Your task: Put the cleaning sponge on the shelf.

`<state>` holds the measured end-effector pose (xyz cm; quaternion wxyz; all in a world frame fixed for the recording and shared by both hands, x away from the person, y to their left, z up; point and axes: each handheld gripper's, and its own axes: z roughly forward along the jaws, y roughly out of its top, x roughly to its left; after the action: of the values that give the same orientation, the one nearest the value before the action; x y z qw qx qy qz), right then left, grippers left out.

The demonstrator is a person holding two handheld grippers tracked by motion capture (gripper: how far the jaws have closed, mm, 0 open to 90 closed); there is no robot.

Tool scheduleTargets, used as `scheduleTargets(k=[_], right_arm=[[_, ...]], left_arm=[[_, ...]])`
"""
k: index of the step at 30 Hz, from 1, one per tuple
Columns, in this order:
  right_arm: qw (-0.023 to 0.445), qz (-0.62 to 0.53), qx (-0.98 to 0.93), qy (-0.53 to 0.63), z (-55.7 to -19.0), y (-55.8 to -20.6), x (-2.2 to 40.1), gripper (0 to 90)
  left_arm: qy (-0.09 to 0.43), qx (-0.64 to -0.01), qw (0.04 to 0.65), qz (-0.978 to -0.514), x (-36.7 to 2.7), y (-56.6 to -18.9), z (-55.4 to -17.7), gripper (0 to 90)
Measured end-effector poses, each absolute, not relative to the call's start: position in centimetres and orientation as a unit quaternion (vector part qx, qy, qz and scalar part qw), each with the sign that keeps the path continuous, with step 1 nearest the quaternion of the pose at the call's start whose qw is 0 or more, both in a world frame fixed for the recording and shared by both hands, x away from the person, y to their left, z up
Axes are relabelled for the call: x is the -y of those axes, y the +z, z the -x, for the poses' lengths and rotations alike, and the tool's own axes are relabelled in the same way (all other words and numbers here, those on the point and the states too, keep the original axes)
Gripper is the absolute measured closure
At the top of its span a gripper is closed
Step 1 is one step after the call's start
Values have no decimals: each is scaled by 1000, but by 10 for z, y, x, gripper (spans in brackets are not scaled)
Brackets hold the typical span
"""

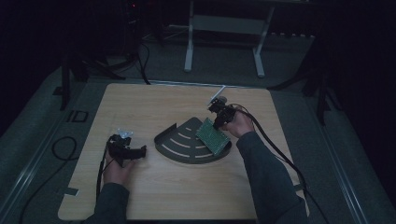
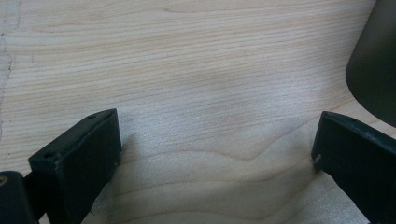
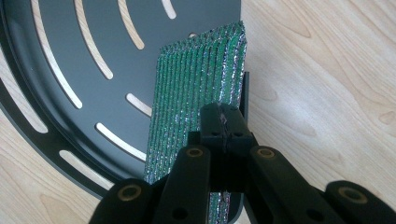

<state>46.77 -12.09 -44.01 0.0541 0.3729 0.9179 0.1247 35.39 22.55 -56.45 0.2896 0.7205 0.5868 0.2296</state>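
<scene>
A green perforated circuit board (image 1: 213, 136) stands tilted over the right side of a dark fan-shaped slotted tray (image 1: 180, 145). My right gripper (image 1: 217, 122) is shut on the board's upper edge. In the right gripper view the jaws pinch the green board (image 3: 198, 88) at its near edge, and its far end reaches down over the slotted tray (image 3: 74, 51). My left gripper (image 1: 140, 151) rests low on the table at the left, jaws wide apart. The left gripper view has bare wood between its open fingers (image 2: 79, 158), with the tray's dark edge (image 2: 376, 70) at the upper right.
The wooden tabletop (image 1: 154, 100) lies on a grey floor mat. Cables trail from both grippers; the right one (image 1: 280, 154) runs along the person's sleeve. A white table frame (image 1: 224, 42) stands beyond the far edge. A small clear object (image 1: 124, 133) lies by the left gripper.
</scene>
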Motion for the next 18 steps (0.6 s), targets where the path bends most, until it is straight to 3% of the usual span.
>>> scheduleTargets(k=[18], right_arm=[[63,-368,-921,110,-466,-451,118,892]], left_arm=[[230,-587,290,-721,-225,-565,-354,17]])
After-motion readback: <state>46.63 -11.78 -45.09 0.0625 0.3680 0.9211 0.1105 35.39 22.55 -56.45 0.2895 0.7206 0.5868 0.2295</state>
